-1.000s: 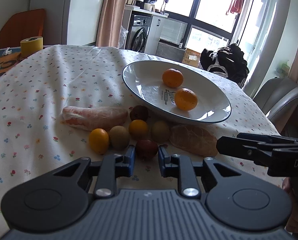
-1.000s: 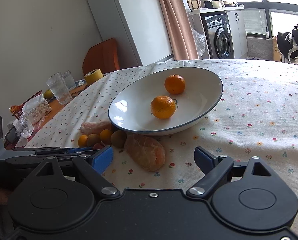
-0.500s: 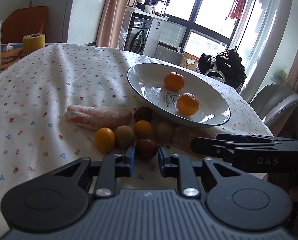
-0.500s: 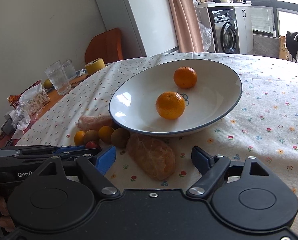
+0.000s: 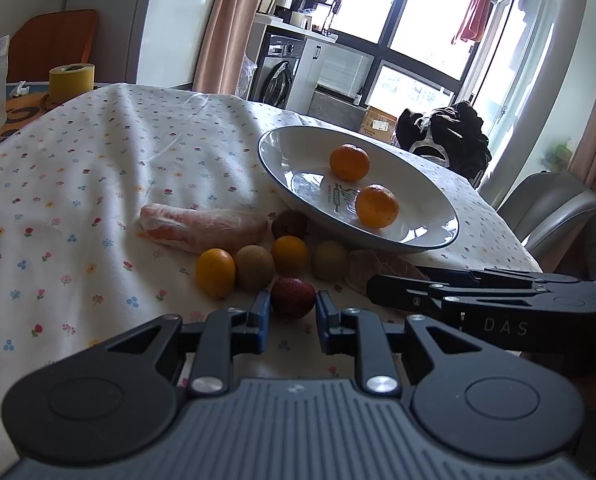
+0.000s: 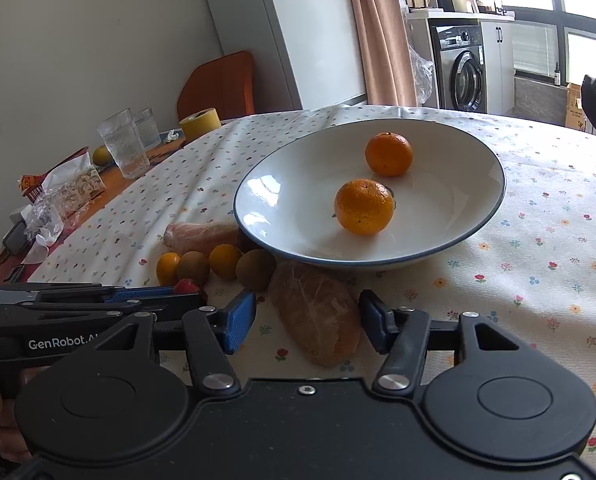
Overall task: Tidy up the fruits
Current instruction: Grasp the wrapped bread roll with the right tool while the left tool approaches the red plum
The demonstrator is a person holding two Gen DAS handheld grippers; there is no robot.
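Small red fruit (image 5: 292,297) pinched between the blue pads of the left tool (image 5: 289,317), jaws narrowed to the fruit's width and touching both flanks; whether lifted off the cloth or resting on it, impossible to tell. Just beyond, a row of loose fruit on the flowered worktop (image 5: 97,184): a yellow-orange one (image 5: 215,272), a brown one (image 5: 254,267), another orange one (image 5: 289,255), a second brown one (image 5: 330,260), and a dark one (image 5: 289,224) tucked against the plate's edge. Behind the row, a long pinkish piece in clear wrap (image 5: 205,227).

To the right, a wrapped lumpy fruit (image 6: 318,316) framed by the right tool (image 6: 307,322), jaws spread wide, pads near either side but closed on nothing. White plate (image 6: 474,216) with a dark rim just past it, already carrying two oranges: a near one (image 6: 364,207) and a far one (image 6: 388,154).

Step in hand, by the look of it: picking up pieces for the plate, left side gripped, right side lined up. Next move likely calling for a gentle lift of the red fruit over the rim without crushing it, and a close of the right jaws on the wrapped piece, slippery film a possible hazard.

Farther off, a yellow tape roll (image 5: 71,82), drinking glasses (image 6: 123,144) and crumpled wrappers (image 6: 57,196) at the worktop's far edge.
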